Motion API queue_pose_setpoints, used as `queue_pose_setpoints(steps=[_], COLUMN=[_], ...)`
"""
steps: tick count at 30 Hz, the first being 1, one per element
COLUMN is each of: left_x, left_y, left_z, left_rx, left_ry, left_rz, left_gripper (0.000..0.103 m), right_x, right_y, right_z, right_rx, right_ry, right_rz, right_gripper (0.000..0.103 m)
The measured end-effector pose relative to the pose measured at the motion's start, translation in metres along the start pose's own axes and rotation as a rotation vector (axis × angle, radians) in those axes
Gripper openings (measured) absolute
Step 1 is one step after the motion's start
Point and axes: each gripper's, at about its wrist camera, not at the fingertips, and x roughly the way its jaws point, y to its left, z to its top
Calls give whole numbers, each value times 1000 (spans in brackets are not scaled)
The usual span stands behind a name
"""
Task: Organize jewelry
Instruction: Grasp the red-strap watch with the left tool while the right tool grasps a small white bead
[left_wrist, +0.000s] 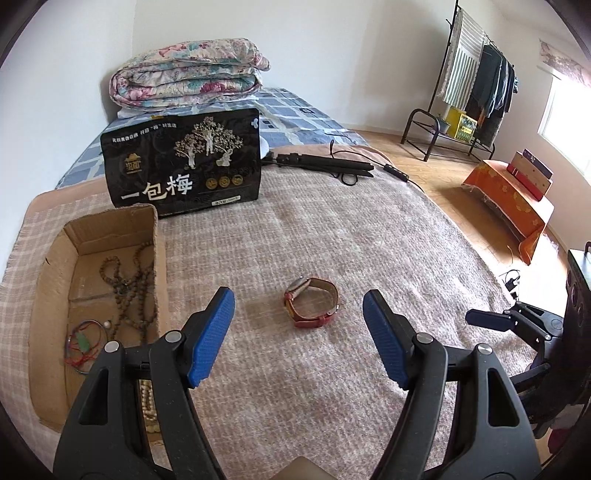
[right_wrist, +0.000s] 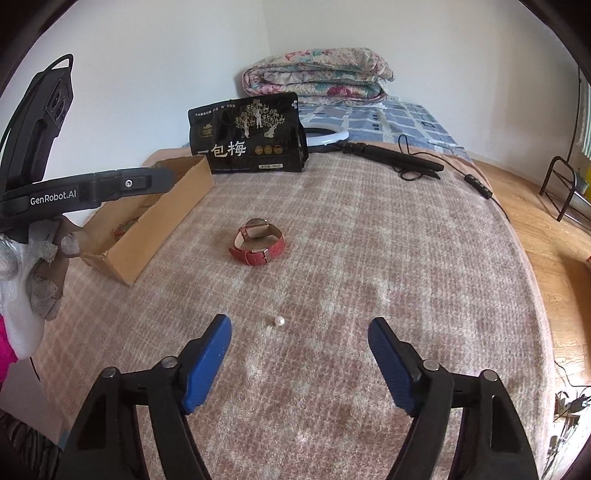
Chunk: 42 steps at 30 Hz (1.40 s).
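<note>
A red-strapped watch lies on the checked blanket just beyond my left gripper, which is open and empty. The same watch shows farther off in the right wrist view. A small white pearl rests on the blanket just ahead of my right gripper, also open with nothing between its blue pads. The cardboard box at the left holds brown bead strings and a red-and-green cord bracelet. My left gripper's body hangs over the box in the right wrist view.
A black snack bag stands behind the box. A folded tripod and cable lie at the blanket's far edge. A folded quilt sits on the bed. To the right are wooden floor, a clothes rack and an orange-draped stand.
</note>
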Motion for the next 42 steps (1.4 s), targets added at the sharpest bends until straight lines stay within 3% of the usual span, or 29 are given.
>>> queue_pose_setpoints(steps=[9, 13, 23, 33, 42], left_x=[41, 62, 98, 118, 128], left_y=[-13, -16, -26, -20, -15], left_z=[-10, -16, -21, -24, -26], left_rx=[-6, -1, 36, 53, 39], left_ry=[62, 101, 139, 139, 149], left_rz=[-8, -4, 23, 109, 99], left_gripper=[74, 74, 74, 74, 75], right_x=[22, 30, 50, 63, 74], right_y=[-1, 1, 4, 4, 4], right_z=[-11, -12, -12, -8, -4], right_rx=[-1, -14, -26, -26, -29], right_ry=[46, 58, 75, 80, 90], right_rz=[80, 105, 144, 144, 115], right_gripper=[47, 42, 38, 34, 28])
